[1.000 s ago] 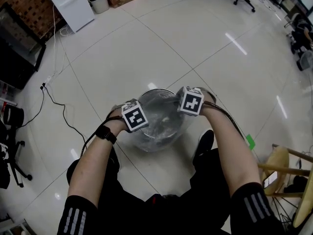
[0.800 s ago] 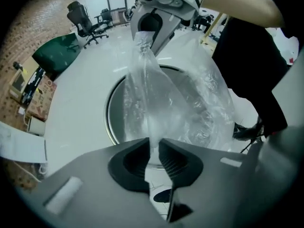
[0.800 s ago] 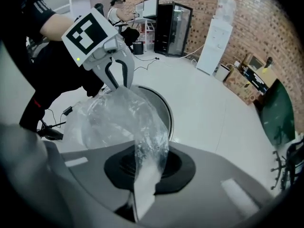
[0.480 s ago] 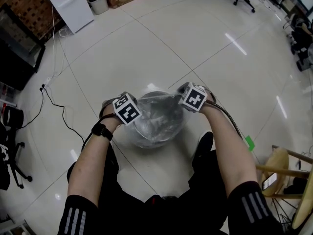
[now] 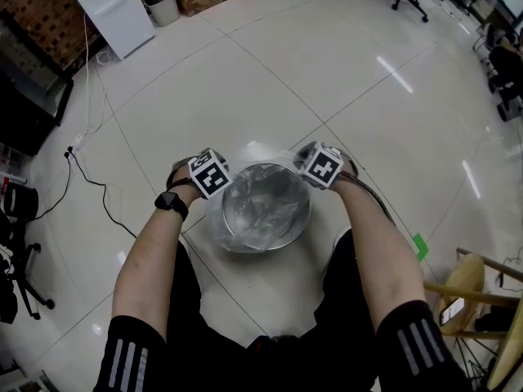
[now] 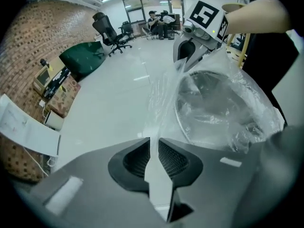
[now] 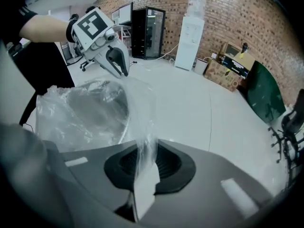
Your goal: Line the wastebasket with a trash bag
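Overhead, the bin stands on the floor with the bag already down inside it and the bag's mouth puffed up above the rim. The left claw sits at the rim's left side and the right claw at its right, both equally near. The bin lies between and below them, so I judge the film's edge must next go outward and down over the rim.

From the left gripper view, the left claw's jaws have just eased apart a little yet stand nearly together. A strip of film runs between them toward the rim and looks pinched.

From the right gripper view, the jaws are clamped on a bunched strip of bag, with the bin to their left.
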`<state>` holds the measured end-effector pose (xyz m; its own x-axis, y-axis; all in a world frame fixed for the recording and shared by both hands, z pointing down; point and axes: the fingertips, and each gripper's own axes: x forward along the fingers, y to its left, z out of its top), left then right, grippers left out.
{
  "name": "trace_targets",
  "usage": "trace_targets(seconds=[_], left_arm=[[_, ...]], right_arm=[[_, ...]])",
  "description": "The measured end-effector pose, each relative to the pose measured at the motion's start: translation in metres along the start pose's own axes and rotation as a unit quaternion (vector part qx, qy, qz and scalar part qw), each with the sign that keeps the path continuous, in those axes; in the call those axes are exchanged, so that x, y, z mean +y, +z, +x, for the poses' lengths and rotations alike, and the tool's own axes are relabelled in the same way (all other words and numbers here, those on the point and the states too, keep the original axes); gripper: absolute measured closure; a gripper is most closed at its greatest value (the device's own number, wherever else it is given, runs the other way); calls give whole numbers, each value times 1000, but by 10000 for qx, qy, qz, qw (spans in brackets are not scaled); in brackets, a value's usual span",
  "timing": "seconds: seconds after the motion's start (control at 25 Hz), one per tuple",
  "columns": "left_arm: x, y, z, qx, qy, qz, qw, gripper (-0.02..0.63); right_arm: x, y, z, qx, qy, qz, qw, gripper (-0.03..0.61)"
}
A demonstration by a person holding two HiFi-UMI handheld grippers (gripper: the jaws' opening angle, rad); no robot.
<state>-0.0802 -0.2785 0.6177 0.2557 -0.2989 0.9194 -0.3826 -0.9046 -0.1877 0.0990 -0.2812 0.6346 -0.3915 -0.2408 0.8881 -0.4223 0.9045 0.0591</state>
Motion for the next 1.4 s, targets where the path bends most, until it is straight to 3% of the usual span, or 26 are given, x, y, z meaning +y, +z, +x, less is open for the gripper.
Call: trace_targets(seconds=[0.16,0.36,0.52,0.72,0.88,1.0,1.12,1.4], left_arm=[[3,-12,20,80,-336,-256,9991,545],[-14,-29,45,307,-823,-515,9948,527],[-32,-29,52,61,-1360,-874,9868,515],[-29,-34,48,46,-1340,-1006,9859,454],[-26,-31,40,-293,-1296,-1198,9839,424],[-26,-34,37,-330,-1282,-1546,9791,420],[-29,-38,37,-309,-1213,-1635,9786,420],[-33,-44,38,-339,-1035,-1785,9779,421]], right_arm=[[-8,-18,16,109,119,320,9994,545],[8,-32,32,154,670,447,9966,538],[21,-45,42,190,997,561,9933,505],[16,-43,31,46,1000,800,9918,428],[13,-58,21,-129,1024,1129,9882,378],[19,-66,10,-290,1229,1442,9814,371],[24,-72,3,-492,1409,1807,9721,371],[6,-78,-16,-1072,1186,2485,9553,371]])
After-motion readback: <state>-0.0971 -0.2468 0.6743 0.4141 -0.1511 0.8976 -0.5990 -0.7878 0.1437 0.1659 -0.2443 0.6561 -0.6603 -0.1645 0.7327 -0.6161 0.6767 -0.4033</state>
